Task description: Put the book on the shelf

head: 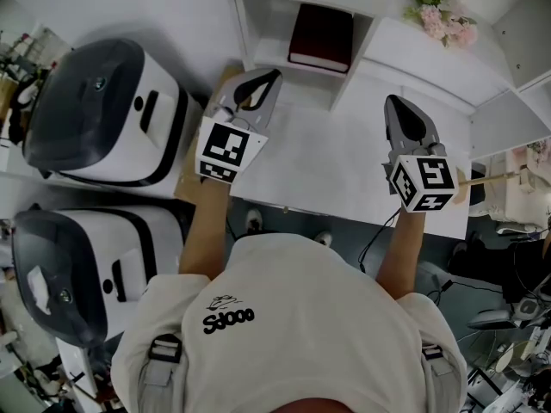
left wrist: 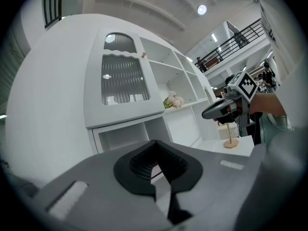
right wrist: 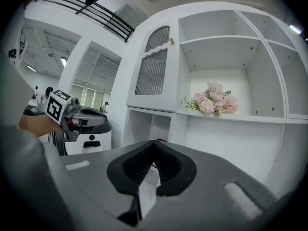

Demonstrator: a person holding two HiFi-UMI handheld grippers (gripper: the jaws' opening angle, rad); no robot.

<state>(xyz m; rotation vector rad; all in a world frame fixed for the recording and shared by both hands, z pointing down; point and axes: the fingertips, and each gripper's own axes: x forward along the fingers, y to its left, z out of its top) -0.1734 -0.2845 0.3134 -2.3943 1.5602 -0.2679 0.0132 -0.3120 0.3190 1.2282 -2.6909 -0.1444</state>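
Observation:
A dark red book (head: 321, 37) lies flat inside an open cubby of the white shelf unit (head: 258, 15) at the far edge of the white table (head: 336, 166). My left gripper (head: 274, 74) hovers over the table just left of and in front of that cubby, shut and empty. My right gripper (head: 396, 100) hangs over the table's right half, also shut with nothing in it. In the left gripper view the left gripper (left wrist: 155, 142) points at the low cubbies, with the right gripper (left wrist: 226, 107) off to its right. In the right gripper view the right gripper (right wrist: 155, 141) faces the shelves.
Two large white-and-dark machines (head: 103, 110) (head: 77, 265) stand left of the table. Pink flowers (head: 443, 20) sit on a shelf ledge at the right. A small wooden stand (head: 491, 179) is at the table's right edge. A ribbed glass cabinet door (left wrist: 120, 81) is above the cubbies.

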